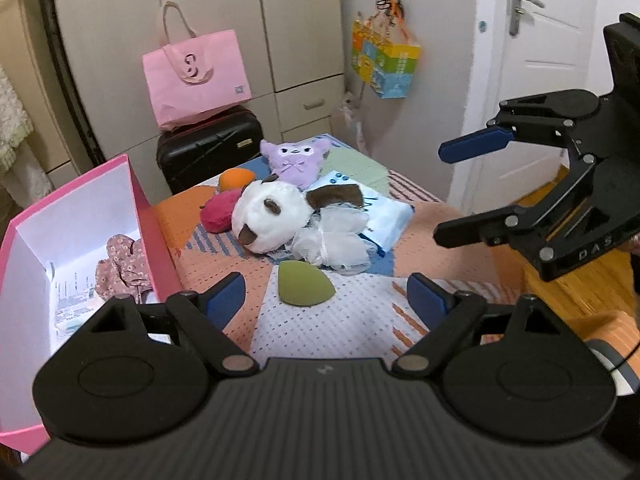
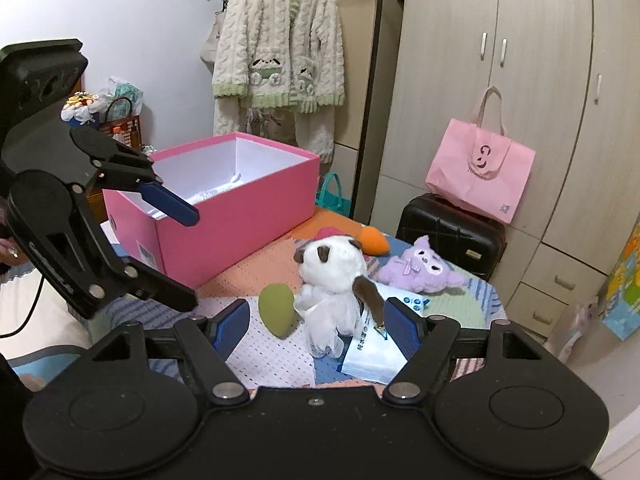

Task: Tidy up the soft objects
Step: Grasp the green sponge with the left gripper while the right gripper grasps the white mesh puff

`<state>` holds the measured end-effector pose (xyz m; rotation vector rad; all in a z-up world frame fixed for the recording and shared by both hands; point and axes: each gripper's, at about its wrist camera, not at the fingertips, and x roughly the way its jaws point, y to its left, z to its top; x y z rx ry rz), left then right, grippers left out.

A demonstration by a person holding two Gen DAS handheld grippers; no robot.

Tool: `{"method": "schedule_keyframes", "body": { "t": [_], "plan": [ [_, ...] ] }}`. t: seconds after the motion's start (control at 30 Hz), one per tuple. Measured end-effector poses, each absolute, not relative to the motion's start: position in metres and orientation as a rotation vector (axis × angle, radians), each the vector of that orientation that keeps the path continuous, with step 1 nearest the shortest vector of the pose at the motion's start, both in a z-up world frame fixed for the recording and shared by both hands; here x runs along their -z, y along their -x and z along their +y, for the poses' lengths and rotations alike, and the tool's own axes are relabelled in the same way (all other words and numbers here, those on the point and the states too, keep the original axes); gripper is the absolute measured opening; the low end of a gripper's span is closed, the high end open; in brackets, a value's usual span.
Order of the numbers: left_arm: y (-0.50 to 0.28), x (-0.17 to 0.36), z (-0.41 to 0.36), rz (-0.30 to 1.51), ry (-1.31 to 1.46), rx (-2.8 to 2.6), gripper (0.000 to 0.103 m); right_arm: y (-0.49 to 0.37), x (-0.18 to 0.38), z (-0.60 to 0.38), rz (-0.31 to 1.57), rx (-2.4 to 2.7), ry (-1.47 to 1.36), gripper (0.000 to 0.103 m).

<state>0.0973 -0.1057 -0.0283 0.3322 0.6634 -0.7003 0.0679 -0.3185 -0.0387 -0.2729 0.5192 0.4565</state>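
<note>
A white plush dog (image 1: 272,216) (image 2: 332,276) lies on the patchwork bed cover, with a purple plush (image 1: 296,158) (image 2: 420,268), a red soft ball (image 1: 218,210), an orange soft piece (image 1: 236,178) (image 2: 374,242) and a green soft wedge (image 1: 304,284) (image 2: 276,310) around it. A pink box (image 1: 148,236) (image 2: 240,216) stands at the left with a floral cloth (image 1: 124,268) inside. My left gripper (image 1: 326,300) (image 2: 188,256) is open and empty just before the wedge. My right gripper (image 2: 316,322) (image 1: 444,192) is open and empty, near the dog.
A light blue tissue pack (image 1: 390,216) (image 2: 372,356) lies under the dog. A black suitcase (image 1: 208,150) (image 2: 452,236) with a pink bag (image 1: 196,80) (image 2: 480,172) stands beyond the bed. Wardrobe behind; a door (image 1: 536,60) at the right.
</note>
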Motion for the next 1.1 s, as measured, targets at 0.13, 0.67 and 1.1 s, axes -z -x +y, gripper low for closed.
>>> {"method": "schedule_keyframes", "body": {
  "t": [0.13,0.67,1.1],
  "plan": [
    [-0.100,0.045,-0.118,0.636,-0.363,0.665,0.088,-0.088,0.055,-0.321,0.539,-0.477,0.224,0.078],
    [-0.129,0.104,-0.149,0.607,-0.380,0.520,0.072,-0.160,0.105,-0.324,0.628,-0.522,0.127,0.066],
    [-0.141,0.120,-0.146,0.635,-0.273,0.507,0.047,-0.185,0.120,-0.305,0.651,-0.546,0.202,0.065]
  ]
}}
